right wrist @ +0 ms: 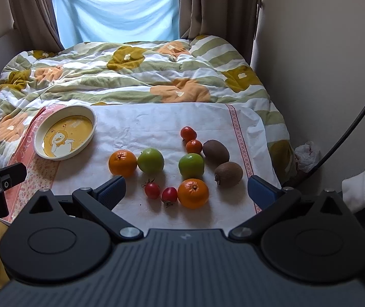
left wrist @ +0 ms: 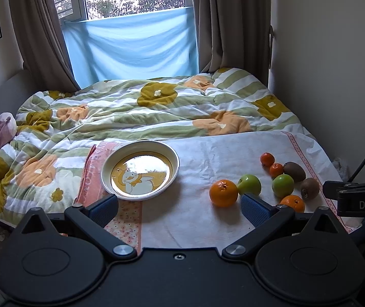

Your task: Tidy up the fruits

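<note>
Both jaws spread wide and empty, your left gripper (left wrist: 179, 208) and right gripper (right wrist: 186, 188) hover near the fruits (right wrist: 191, 165) clustered right of the bare plate (right wrist: 90, 135), open cloth (right wrist: 141, 125) between.

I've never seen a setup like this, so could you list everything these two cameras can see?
Plate: one, cream and yellow, duck picture, empty, cloth's left end.
Oranges: two, orange, among the fruit.
Apples: two, green, mid-cloth.
Kiwis: two, brown, right side.
Small tangerines: two, orange-red, far side of the group.
Cherry tomatoes: two, red, near edge.
Cloth: one, white with pink border, under all.
Duvet: one, floral, on bed.
Curtains: brown, by window.
Sleeve: white, far right.
Left gripper: open.
Right gripper: open.
</note>
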`<action>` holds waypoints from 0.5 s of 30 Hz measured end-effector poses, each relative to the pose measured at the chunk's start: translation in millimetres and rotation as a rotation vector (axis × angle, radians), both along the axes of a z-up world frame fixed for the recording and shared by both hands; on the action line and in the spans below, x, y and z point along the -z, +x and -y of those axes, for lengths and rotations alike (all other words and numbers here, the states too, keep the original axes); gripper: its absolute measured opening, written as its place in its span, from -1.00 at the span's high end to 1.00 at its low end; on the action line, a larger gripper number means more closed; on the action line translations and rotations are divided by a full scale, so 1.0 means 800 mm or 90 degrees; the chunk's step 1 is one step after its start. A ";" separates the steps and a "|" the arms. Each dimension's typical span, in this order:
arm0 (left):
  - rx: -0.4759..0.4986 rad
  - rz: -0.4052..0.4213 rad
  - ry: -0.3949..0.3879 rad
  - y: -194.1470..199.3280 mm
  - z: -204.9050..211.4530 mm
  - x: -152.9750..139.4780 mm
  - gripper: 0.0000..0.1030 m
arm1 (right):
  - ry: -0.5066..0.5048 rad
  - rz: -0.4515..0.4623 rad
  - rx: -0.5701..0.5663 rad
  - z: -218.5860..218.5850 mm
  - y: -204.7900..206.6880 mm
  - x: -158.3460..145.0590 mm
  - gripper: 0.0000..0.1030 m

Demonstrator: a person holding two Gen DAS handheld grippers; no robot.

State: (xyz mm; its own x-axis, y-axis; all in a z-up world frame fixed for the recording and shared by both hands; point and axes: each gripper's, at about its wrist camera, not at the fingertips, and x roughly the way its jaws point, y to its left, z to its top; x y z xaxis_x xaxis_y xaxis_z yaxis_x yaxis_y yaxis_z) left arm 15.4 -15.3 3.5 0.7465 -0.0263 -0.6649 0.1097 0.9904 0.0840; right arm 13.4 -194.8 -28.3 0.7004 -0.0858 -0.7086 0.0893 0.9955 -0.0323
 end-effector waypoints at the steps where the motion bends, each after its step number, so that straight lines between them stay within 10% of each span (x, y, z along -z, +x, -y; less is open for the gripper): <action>1: -0.001 -0.001 0.000 0.000 -0.001 0.000 -1.00 | 0.000 0.000 -0.002 0.000 0.000 0.000 -1.00; 15: 0.023 -0.021 -0.011 0.015 0.010 0.017 -1.00 | 0.032 -0.029 -0.006 0.028 0.017 0.028 -1.00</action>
State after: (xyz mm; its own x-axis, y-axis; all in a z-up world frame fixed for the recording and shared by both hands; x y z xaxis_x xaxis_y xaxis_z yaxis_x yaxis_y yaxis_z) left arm 27.8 -23.5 -10.2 0.7229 -0.0639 -0.6880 0.1471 0.9871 0.0629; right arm 27.0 -217.1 -51.1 0.6680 -0.0427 -0.7430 0.0794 0.9967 0.0141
